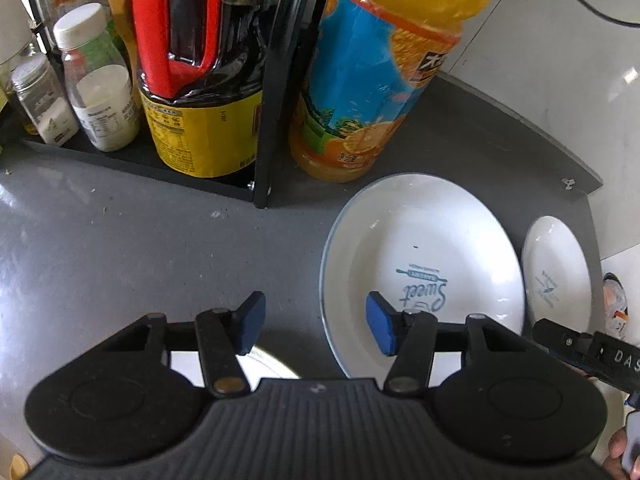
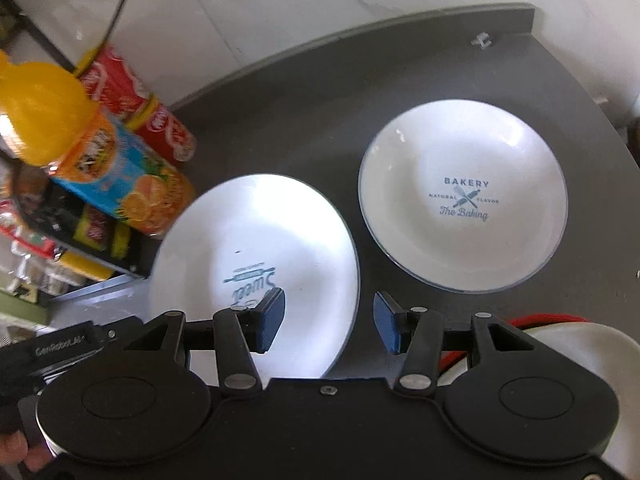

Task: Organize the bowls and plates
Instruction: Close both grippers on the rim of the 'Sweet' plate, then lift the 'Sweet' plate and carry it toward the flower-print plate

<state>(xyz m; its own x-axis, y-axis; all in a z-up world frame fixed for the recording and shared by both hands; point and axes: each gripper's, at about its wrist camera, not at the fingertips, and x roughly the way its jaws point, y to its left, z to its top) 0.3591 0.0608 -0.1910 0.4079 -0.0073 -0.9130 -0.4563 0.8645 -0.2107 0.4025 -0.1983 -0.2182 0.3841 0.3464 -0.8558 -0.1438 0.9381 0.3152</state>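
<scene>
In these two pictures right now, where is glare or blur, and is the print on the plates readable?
Left wrist view: strong fisheye bending; the orange juice bottle is soft up close; the "Sweet" plate is evenly lit, its print upside down but readable. Right wrist view: glare washes out the "Sweet" plate, print faint; the "Bakery" plate reads sharply; the bottles at left are blurred.

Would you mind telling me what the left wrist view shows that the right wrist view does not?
Only the left wrist view shows the dark sauce jug with a red handle and the white-capped jar of white powder on the black rack.

Only the right wrist view shows the red labelled bottles behind the juice, and the readable "BAKERY" print.

Both show the orange juice bottle, the white "Sweet" plate and the white "Bakery" plate, lying apart on the grey counter.
</scene>
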